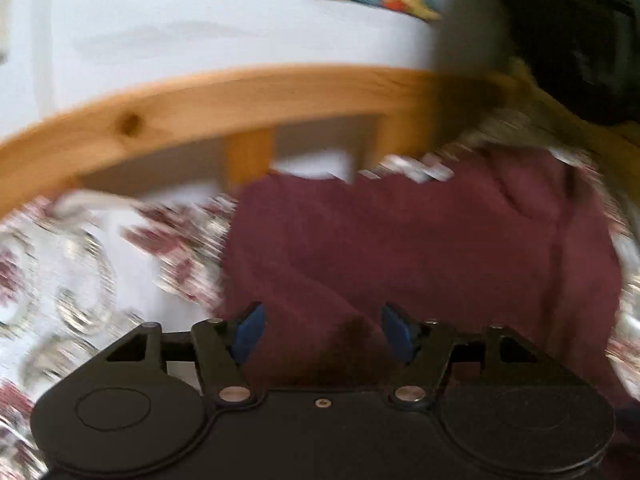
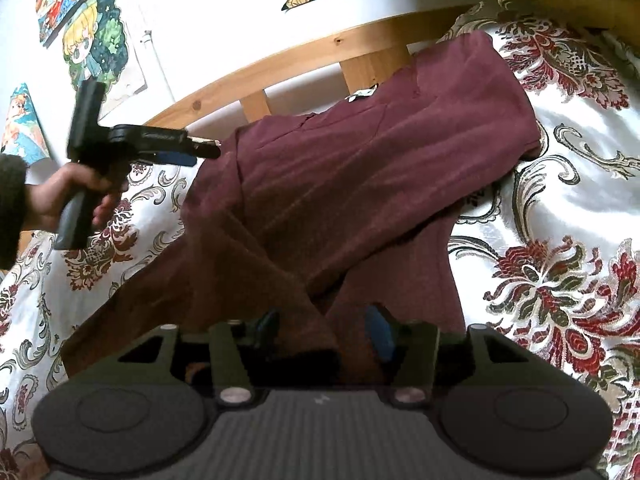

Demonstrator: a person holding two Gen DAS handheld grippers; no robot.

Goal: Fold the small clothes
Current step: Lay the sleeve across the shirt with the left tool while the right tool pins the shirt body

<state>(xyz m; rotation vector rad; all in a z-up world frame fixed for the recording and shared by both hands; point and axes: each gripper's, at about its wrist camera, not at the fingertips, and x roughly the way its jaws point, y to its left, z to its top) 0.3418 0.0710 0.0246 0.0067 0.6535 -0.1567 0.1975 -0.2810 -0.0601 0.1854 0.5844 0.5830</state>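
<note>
A maroon garment (image 2: 360,184) lies partly folded on the floral bedspread (image 2: 560,272); it also shows blurred in the left wrist view (image 1: 420,248). My left gripper (image 1: 322,330) is open, its blue pads (image 1: 250,328) apart just above the garment's left edge; from the right wrist view it (image 2: 208,152) hovers at that edge, held by a hand. My right gripper (image 2: 324,326) is open, its blue pads (image 2: 378,334) apart over the garment's near end, where two cloth layers cross.
A wooden bed frame rail (image 2: 304,60) with slats runs behind the garment, also seen in the left wrist view (image 1: 224,100). Cartoon posters (image 2: 92,36) hang on the white wall. A dark object (image 1: 572,32) sits at the top right.
</note>
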